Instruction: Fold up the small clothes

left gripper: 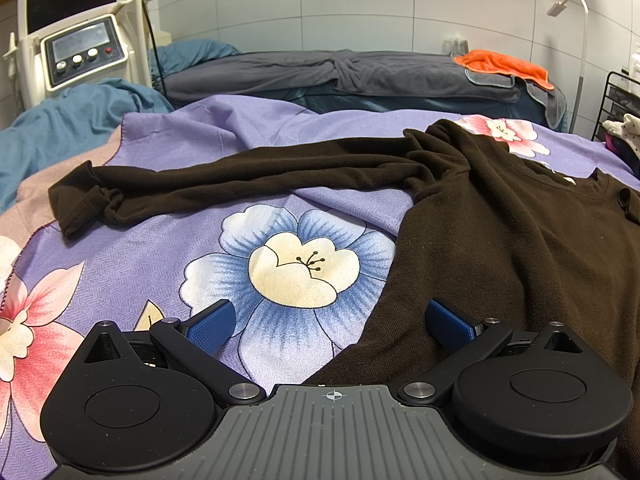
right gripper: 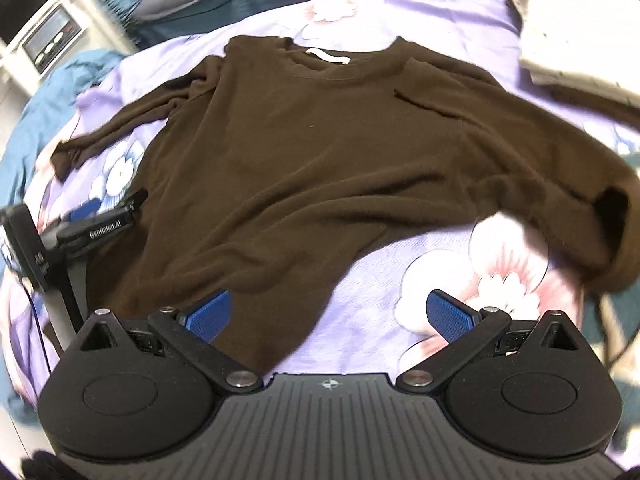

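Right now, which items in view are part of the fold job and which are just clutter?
Job:
- brown sweater, spread flat, unfolded
- floral purple sheet it lies on
- left gripper, open at the sweater's side edge
- right gripper, open at its hem

Lying about:
- orange towel on grey bed
- white machine
- teal blanket
- white cloth pile

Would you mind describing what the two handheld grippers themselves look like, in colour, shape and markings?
They look identical. The left gripper and right gripper each have a ribbed grey body with a small crosshair mark, two round black discs, black linkage arms with silver pins, and two blue textured pads. Seen from the right wrist view, the left one's side bears white "GenRobot.AI" lettering, with a thin cable beside it.
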Action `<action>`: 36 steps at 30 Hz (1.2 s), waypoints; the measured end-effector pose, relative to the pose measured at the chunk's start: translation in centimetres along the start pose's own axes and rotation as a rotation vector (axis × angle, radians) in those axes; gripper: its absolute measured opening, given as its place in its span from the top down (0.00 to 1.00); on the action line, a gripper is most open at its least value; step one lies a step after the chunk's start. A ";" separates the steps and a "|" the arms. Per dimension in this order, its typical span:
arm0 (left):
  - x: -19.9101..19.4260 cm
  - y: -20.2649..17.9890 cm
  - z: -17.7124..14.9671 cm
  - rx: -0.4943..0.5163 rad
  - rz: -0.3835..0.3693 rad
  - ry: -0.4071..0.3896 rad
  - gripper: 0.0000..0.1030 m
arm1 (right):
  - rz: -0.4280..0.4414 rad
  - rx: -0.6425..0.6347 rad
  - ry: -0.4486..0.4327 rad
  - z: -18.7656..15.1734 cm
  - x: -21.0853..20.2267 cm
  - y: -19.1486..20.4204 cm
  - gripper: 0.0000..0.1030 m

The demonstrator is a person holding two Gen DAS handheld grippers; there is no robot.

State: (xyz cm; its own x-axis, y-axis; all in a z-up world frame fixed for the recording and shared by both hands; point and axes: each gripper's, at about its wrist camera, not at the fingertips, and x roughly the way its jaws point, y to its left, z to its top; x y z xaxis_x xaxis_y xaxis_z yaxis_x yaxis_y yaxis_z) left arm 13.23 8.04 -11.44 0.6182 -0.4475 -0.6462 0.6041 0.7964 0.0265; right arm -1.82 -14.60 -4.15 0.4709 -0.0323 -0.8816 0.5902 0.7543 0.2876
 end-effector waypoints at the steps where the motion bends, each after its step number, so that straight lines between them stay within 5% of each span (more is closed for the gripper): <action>1: 0.0 0.0 0.0 0.000 0.000 0.000 0.00 | -0.005 0.039 -0.009 -0.4 -0.2 0.0 0.00; 9: 0.0 0.0 0.0 0.000 0.000 0.000 0.00 | -0.070 0.224 -0.038 -2.7 -1.6 -0.9 0.00; 18: 0.0 0.0 0.0 0.000 0.000 0.000 0.00 | -0.075 0.254 -0.011 -2.9 -0.9 -1.9 0.00; 32: 0.0 0.0 0.0 0.000 0.000 0.000 0.00 | 0.118 0.212 0.126 -4.0 1.0 -0.5 0.00; 36: 0.0 0.0 0.0 0.000 0.000 0.000 0.00 | 0.113 0.197 0.132 -4.9 0.7 0.6 0.09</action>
State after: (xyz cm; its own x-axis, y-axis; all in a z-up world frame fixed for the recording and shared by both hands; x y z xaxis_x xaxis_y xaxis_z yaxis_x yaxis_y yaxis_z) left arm 13.24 8.07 -11.45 0.6183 -0.4475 -0.6461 0.6042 0.7964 0.0266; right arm -4.33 -10.92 -6.38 0.4588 0.1403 -0.8774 0.6615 0.6053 0.4427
